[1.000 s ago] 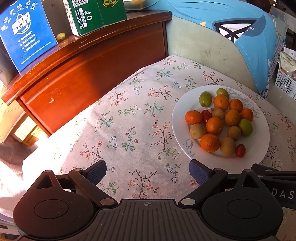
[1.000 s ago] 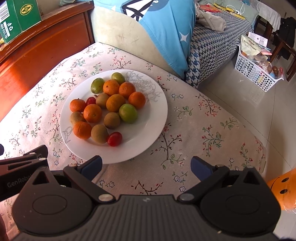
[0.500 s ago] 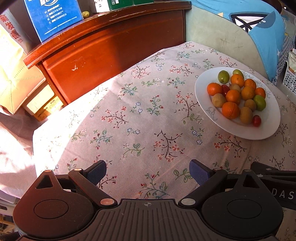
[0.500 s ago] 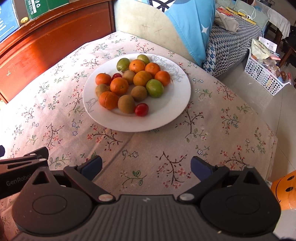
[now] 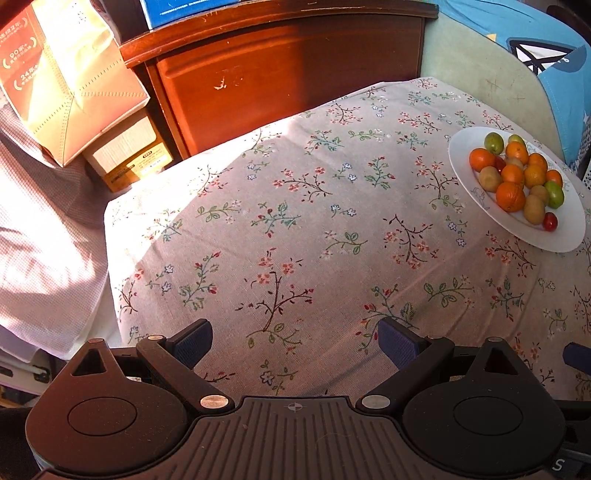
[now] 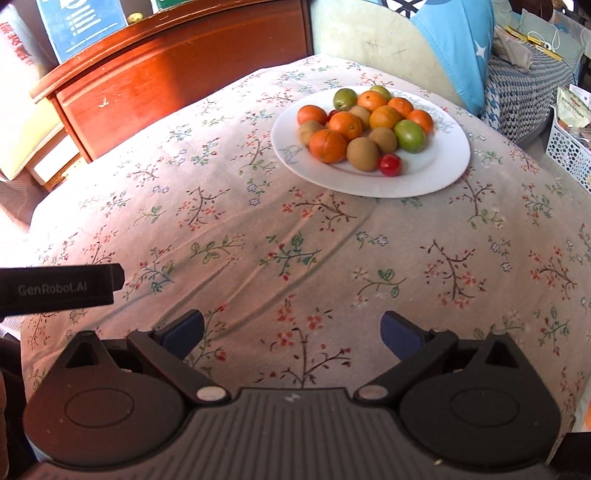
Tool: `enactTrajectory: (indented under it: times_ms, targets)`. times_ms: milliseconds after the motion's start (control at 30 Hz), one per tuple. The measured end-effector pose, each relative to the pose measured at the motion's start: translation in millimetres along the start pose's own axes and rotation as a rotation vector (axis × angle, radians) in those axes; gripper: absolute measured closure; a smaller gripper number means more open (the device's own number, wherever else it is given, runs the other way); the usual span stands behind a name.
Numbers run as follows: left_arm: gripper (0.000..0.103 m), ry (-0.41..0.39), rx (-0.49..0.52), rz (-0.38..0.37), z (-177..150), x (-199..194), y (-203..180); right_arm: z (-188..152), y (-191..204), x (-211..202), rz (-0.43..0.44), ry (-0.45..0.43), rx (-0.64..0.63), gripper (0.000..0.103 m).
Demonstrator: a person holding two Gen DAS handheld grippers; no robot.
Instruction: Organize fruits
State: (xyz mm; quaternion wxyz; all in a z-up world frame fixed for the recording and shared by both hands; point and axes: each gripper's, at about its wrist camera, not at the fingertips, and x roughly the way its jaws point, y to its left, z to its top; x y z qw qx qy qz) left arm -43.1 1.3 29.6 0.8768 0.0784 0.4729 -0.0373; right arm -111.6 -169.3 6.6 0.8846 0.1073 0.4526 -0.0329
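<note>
Hovering wide open and empty, left gripper (image 5: 295, 343) and right gripper (image 6: 291, 332) face the fruits (image 6: 364, 125) piled on the plate (image 6: 436, 173); sorting done or pending, unclear.

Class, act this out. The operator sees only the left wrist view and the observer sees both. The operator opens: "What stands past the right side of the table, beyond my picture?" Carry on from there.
Observer: A white plastic basket, with packets in it.
Operator: Is the right claw holding anything?
Observer: No. The right claw is open and empty, over bare cloth short of the plate.
Operator: Is there anything round off the plate?
Observer: One small yellowish ball, possibly a fruit, lies on top of the wooden cabinet.
</note>
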Motion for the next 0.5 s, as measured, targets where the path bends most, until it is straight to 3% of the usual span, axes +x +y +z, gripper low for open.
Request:
enactTrajectory:
  times_ms: [100,233,500]
  targets:
    - [0.006,-0.004,-0.016,0.007,-0.3,0.5,7.5,-12.1,12.5,3.0,0.028,-0.051,-0.052,0.002]
    - [0.006,0.003,-0.030,-0.001,-1.7,2.7,13.2,-21.9,29.8,8.9,-0.001,-0.120,-0.161,0.001]
    - [0.006,-0.007,-0.041,-0.015,-0.7,3.3,17.3,-28.1,39.7,17.1,0.010,-0.233,-0.170,0.001]
